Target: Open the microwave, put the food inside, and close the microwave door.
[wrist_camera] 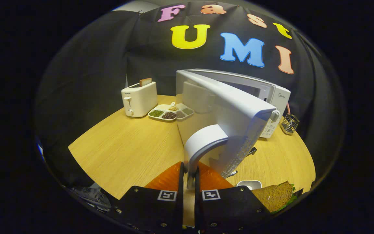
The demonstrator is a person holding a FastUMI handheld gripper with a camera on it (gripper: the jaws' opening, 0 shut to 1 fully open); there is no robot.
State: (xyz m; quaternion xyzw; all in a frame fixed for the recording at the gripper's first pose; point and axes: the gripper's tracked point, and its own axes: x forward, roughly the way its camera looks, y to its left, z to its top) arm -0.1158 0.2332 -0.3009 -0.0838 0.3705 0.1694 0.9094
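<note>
Wooden tabletop (125, 146) spreads wide and bare on the left, its curved edge running out to the black cloth wall; this is the roomiest stretch for moving. At the back left stands a white toaster (139, 99) with a slice of bread (145, 81) poking from its slot; small dark lettering on its front is too tiny to read. Just beside it lies a white divided dish (170, 112) holding beans and grains in separate compartments.

In the middle, the microwave door (232, 113) stands swung open toward the camera, its curved handle (203, 143) reaching down between the fingers of the gripper (189, 180). The fingers stand narrow, closed on the handle's lower end, one on each side.

Behind the door sits the white microwave (271, 94), with a small grey brand mark on its front that cannot be made out, and a control panel of buttons below it. To its right, near the table's edge, stands a small wire basket (290, 123).

Down by the right finger lies the food, a sandwich (275, 196) with green lettuce, close to the table's near edge, with a small white dish (249, 184) touching its left side.
</note>
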